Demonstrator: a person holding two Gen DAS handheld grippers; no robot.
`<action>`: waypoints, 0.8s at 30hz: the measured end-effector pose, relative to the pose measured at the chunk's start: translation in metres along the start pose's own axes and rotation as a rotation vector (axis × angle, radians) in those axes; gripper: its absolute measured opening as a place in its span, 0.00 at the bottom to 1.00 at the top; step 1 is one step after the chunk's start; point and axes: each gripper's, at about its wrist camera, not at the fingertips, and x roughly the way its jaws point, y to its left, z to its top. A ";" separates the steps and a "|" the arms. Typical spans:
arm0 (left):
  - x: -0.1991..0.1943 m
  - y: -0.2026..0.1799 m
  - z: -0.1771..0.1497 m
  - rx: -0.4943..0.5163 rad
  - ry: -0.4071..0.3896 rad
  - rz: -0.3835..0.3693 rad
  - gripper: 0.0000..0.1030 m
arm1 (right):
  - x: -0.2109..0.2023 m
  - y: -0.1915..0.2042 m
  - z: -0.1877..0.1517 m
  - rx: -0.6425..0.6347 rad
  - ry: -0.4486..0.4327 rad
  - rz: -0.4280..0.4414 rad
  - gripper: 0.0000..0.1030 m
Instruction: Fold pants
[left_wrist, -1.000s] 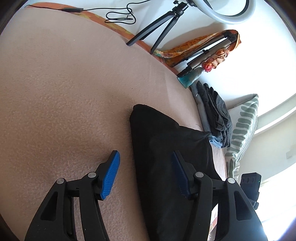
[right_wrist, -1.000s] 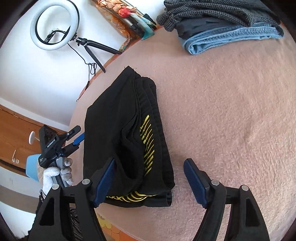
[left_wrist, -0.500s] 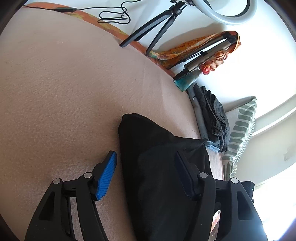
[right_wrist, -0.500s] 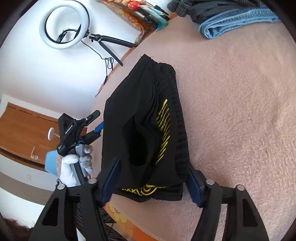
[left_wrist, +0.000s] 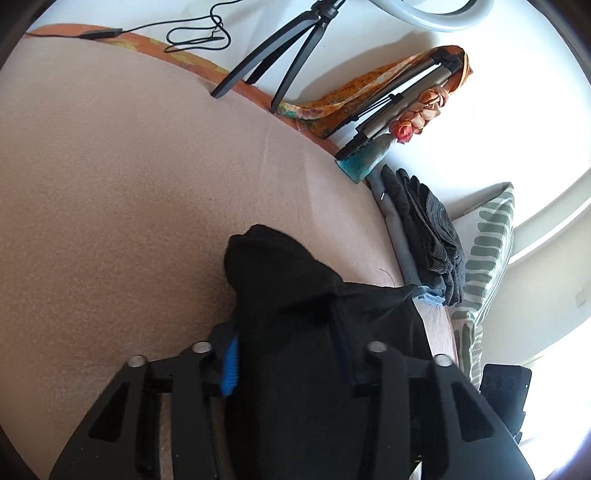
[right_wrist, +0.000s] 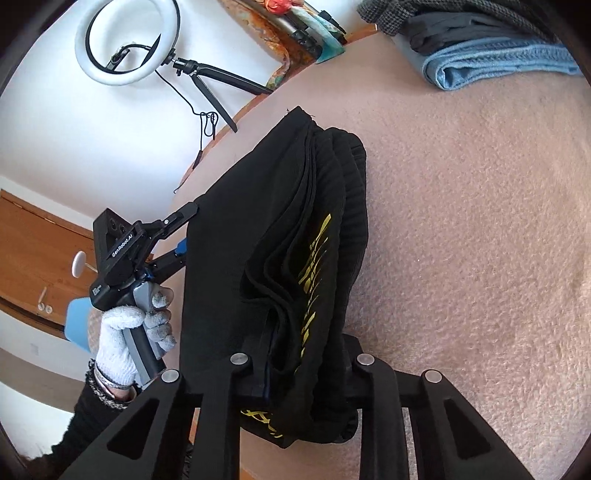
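The black pants (left_wrist: 288, 288) lie folded into a thick bundle on the beige blanket (left_wrist: 110, 184); yellow stripes show on them in the right wrist view (right_wrist: 314, 266). My left gripper (left_wrist: 288, 354) straddles one end of the bundle. Its jaws are closing, and the blue pad (left_wrist: 231, 363) presses into the cloth. My right gripper (right_wrist: 304, 369) has the other end between its fingers, jaws closing, with the layers squeezed and bunched. The left gripper (right_wrist: 177, 236) also shows there, held by a gloved hand (right_wrist: 136, 332).
A stack of folded clothes (left_wrist: 424, 236) (right_wrist: 498, 55) sits by a striped pillow (left_wrist: 484, 258). A ring light on a tripod (right_wrist: 125, 40) (left_wrist: 288, 48) and a folded tripod in orange cloth (left_wrist: 399, 107) lie past the bed's far edge.
Both grippers' jaws have narrowed from wide apart onto the pants. The left gripper slid further over the bundle, and the cloth now bunches between the fingers of each.
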 end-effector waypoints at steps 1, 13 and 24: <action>0.001 0.002 -0.001 -0.013 -0.006 -0.006 0.25 | -0.001 0.006 -0.001 -0.029 -0.007 -0.039 0.16; -0.027 -0.031 -0.003 0.132 -0.083 -0.019 0.14 | -0.026 0.053 -0.006 -0.242 -0.096 -0.203 0.11; -0.042 -0.067 0.013 0.239 -0.143 -0.043 0.04 | -0.058 0.078 -0.009 -0.300 -0.190 -0.240 0.11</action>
